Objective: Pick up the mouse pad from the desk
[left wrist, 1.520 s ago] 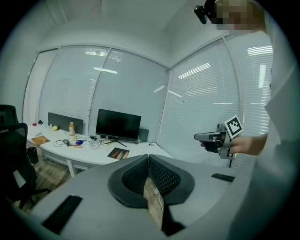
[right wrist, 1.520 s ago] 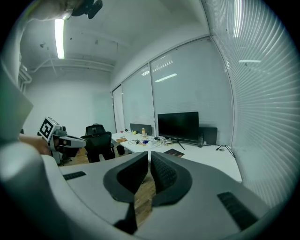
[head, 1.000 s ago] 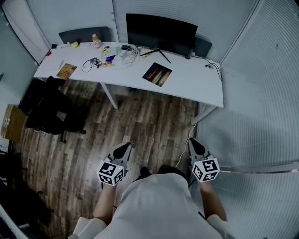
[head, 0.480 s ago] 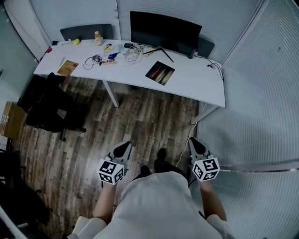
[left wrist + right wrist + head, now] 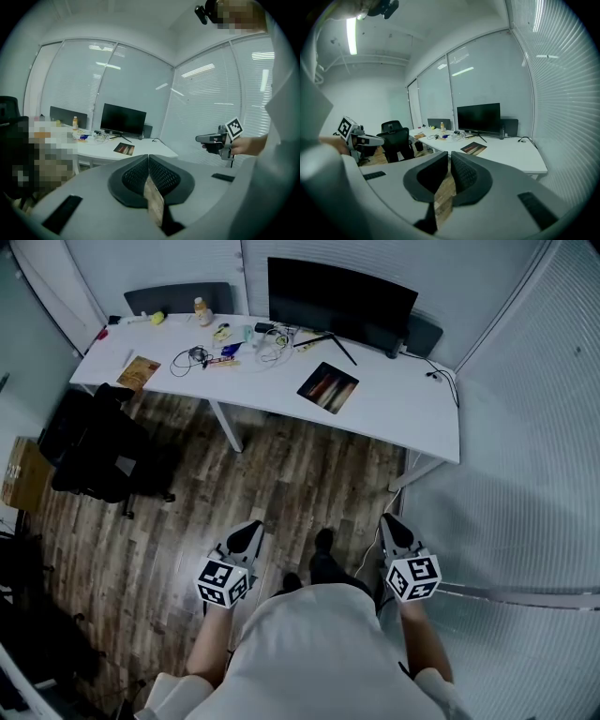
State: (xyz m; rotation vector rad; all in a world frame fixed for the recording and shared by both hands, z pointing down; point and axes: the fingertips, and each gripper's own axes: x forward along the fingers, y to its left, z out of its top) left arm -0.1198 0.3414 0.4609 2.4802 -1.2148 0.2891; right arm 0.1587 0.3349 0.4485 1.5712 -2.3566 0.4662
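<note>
The mouse pad (image 5: 328, 387) is a dark rectangle with a coloured print. It lies flat on the white desk (image 5: 398, 413) in front of the monitor, and shows small in the left gripper view (image 5: 124, 149) and the right gripper view (image 5: 474, 148). Both grippers hover over the wooden floor, well short of the desk, and point toward it. My left gripper (image 5: 246, 536) is shut with nothing in it, its jaws meeting at the tips (image 5: 148, 157). My right gripper (image 5: 392, 529) is also shut and empty (image 5: 449, 158).
A black monitor (image 5: 342, 296) stands at the desk's back. Cables, small items, a bottle (image 5: 201, 310) and a book (image 5: 139, 372) lie on its left half. A black office chair (image 5: 98, 451) stands left on the floor. Blinds-covered glass walls close off the right side.
The person has stepped toward the desk, one foot now forward between the grippers. Both grippers travelled with the body and stay shut.
</note>
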